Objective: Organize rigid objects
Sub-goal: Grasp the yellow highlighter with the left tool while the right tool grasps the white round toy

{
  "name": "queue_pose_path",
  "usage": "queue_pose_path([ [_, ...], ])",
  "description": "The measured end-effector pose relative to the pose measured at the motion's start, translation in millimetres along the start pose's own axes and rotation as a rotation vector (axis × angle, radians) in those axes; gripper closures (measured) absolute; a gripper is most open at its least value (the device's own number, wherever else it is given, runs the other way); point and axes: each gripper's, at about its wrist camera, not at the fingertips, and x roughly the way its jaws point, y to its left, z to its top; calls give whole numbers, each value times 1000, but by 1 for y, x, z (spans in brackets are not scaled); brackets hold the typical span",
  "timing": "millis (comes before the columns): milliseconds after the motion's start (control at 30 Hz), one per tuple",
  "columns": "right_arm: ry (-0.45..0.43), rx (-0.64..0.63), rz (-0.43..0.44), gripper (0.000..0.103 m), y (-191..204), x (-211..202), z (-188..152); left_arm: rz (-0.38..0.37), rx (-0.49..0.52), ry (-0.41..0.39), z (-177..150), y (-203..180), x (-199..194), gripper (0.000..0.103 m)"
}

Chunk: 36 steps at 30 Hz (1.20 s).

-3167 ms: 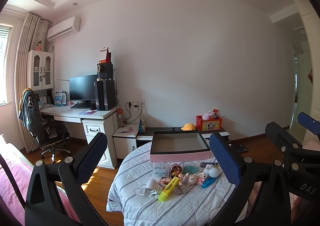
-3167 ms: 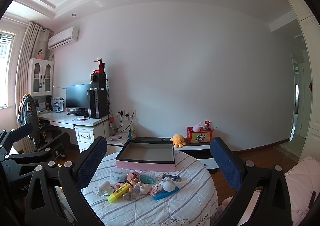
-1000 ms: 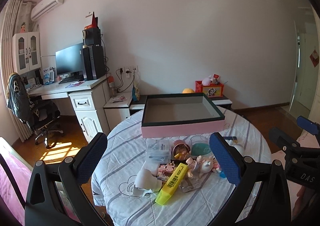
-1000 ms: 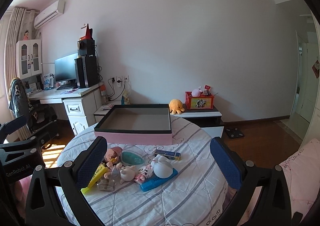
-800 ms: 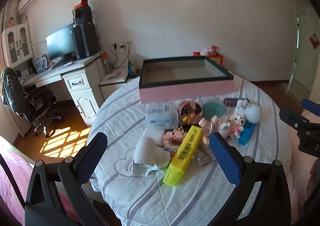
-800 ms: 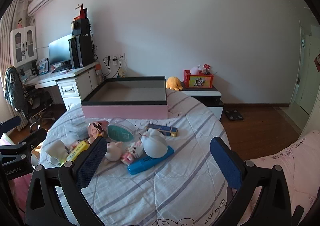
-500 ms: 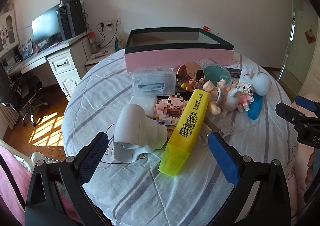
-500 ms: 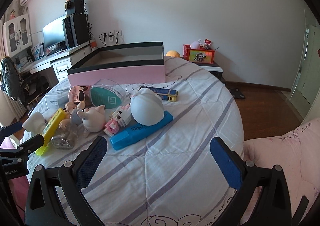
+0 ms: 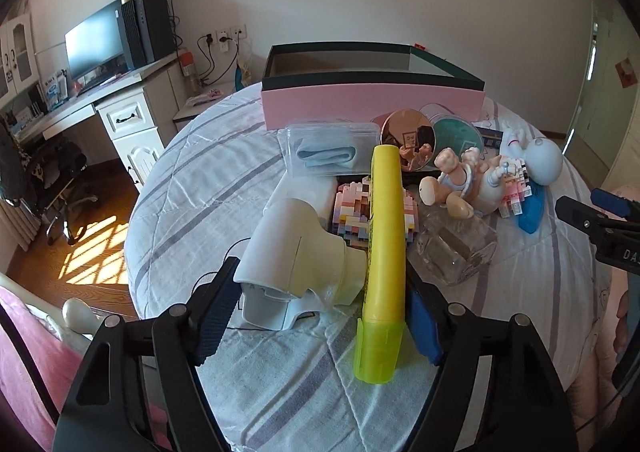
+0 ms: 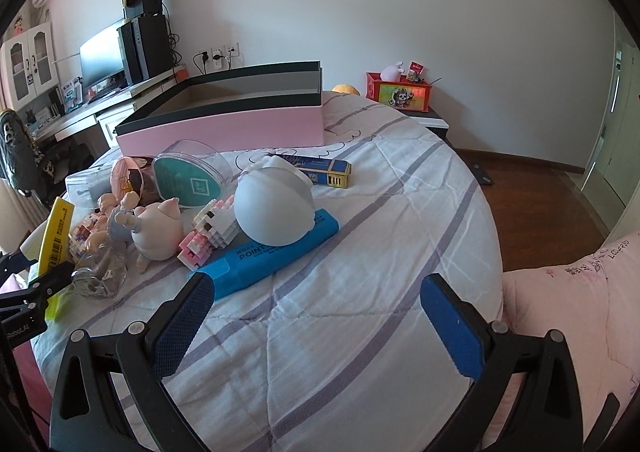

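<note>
A pile of small objects lies on a round table with a striped cloth [image 9: 208,204]. My left gripper [image 9: 320,316] is open, its jaws on either side of a white plastic gadget [image 9: 296,252] and the big yellow highlighter [image 9: 384,236]. A pink open box [image 9: 372,100] stands behind the pile. My right gripper [image 10: 320,324] is open and empty above bare cloth, just short of the blue highlighter [image 10: 272,252] with a white round toy [image 10: 276,208] lying on it. The pink box also shows in the right wrist view [image 10: 228,124].
The pile also holds a clear case [image 9: 328,148], a round mirror [image 9: 408,136], a teal round tin [image 10: 188,180], a pig figure [image 10: 156,232], block toys [image 9: 356,212], a glass bottle [image 9: 456,248] and a blue small box [image 10: 324,172]. A desk [image 9: 100,108] stands left.
Both grippers have come down and forward to the table. The left one has closed in around the white gadget and yellow highlighter; the right one nears the blue highlighter.
</note>
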Motion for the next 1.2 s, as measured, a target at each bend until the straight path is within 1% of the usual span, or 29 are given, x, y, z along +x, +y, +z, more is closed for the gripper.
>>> queue_pose_path([
  [133, -11, 0, 12, 0, -3, 3, 5, -25, -10, -7, -3, 4, -7, 27],
  [200, -28, -4, 14, 0, -5, 5, 12, -17, -9, -13, -5, 5, -10, 27],
  [300, -42, -3, 54, 0, -5, 13, 23, -25, -22, -20, -7, 9, -13, 27],
  [433, -28, -22, 77, 0, -3, 31, 38, -45, -56, -38, -5, 17, -18, 27],
  [533, -9, -25, 156, 6, -5, 45, 47, -47, -54, -52, -2, 19, -22, 27],
  [567, -4, -19, 183, 12, -6, 48, 50, -45, -54, -58, 0, 20, -22, 27],
  [600, -1, -15, 200, 26, -7, 51, 53, -49, -52, -59, 1, 20, -22, 27],
  [633, 14, -16, 209, 34, -7, 56, 56, -46, -51, -54, 2, 20, -20, 27],
  [667, 37, -20, 222, 48, -5, 61, 56, -37, -52, -53, 3, 19, -19, 27],
  [733, 46, -36, 239, 49, -3, 64, 55, -39, -47, -59, 2, 17, -18, 27],
  [833, 28, -42, 244, 49, -3, 63, 55, -36, -58, -71, 2, 16, -18, 27],
  [933, 1, -37, 224, 49, -4, 58, 53, -83, -77, -93, 3, 15, -18, 27],
  [1000, -31, -34, 205, 49, -8, 51, 53, -130, -93, -108, 3, 14, -17, 27],
  [1100, -48, -29, 196, 49, -13, 45, 54, -133, -96, -101, 2, 10, -13, 27],
  [1133, -38, -30, 198, 49, -14, 47, 55, -128, -89, -95, 2, 9, -11, 27],
  [1200, -44, -18, 193, 49, -17, 50, 55, -119, -91, -106, 0, 7, -11, 27],
])
